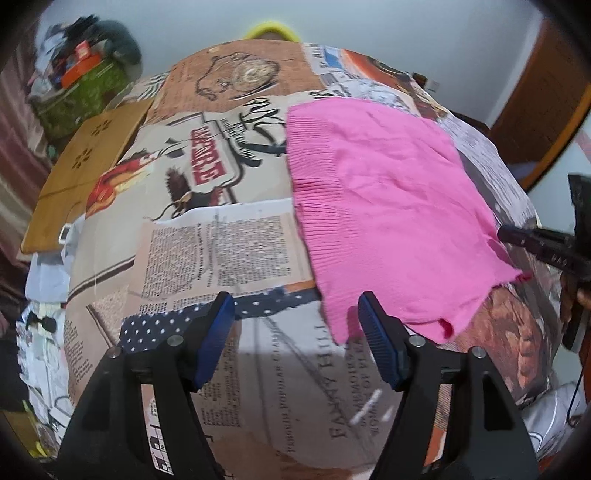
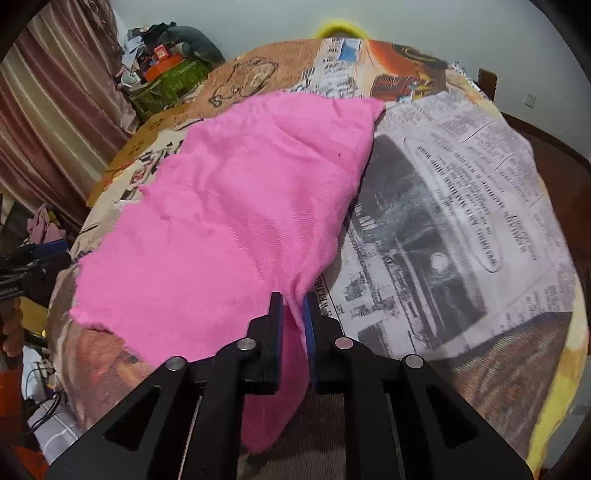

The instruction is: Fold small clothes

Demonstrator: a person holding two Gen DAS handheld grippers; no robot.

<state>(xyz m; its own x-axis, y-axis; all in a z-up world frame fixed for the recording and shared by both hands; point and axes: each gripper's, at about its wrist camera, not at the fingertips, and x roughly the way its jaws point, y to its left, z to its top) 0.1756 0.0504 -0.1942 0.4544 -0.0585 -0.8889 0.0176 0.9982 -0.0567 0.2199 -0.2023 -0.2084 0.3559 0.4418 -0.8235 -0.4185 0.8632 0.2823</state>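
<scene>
A pink knit garment (image 1: 376, 206) lies spread on a table covered with a newspaper-print cloth (image 1: 221, 240). My left gripper (image 1: 295, 314) hangs open just short of the garment's near ribbed corner, with nothing between its blue pads. In the right wrist view the same pink garment (image 2: 229, 229) fills the middle, and my right gripper (image 2: 293, 306) is shut on its near right corner, a fold of pink cloth pinched between the pads and hanging below them. The right gripper's black tip (image 1: 532, 238) shows at the garment's right edge in the left wrist view.
A wooden board (image 1: 85, 170) lies at the table's left edge. A green box heaped with clutter (image 1: 81, 88) stands beyond it by striped curtains (image 2: 55, 110). A yellow rim (image 1: 271, 29) peeks over the far edge. A wooden chair back (image 2: 487, 83) stands far right.
</scene>
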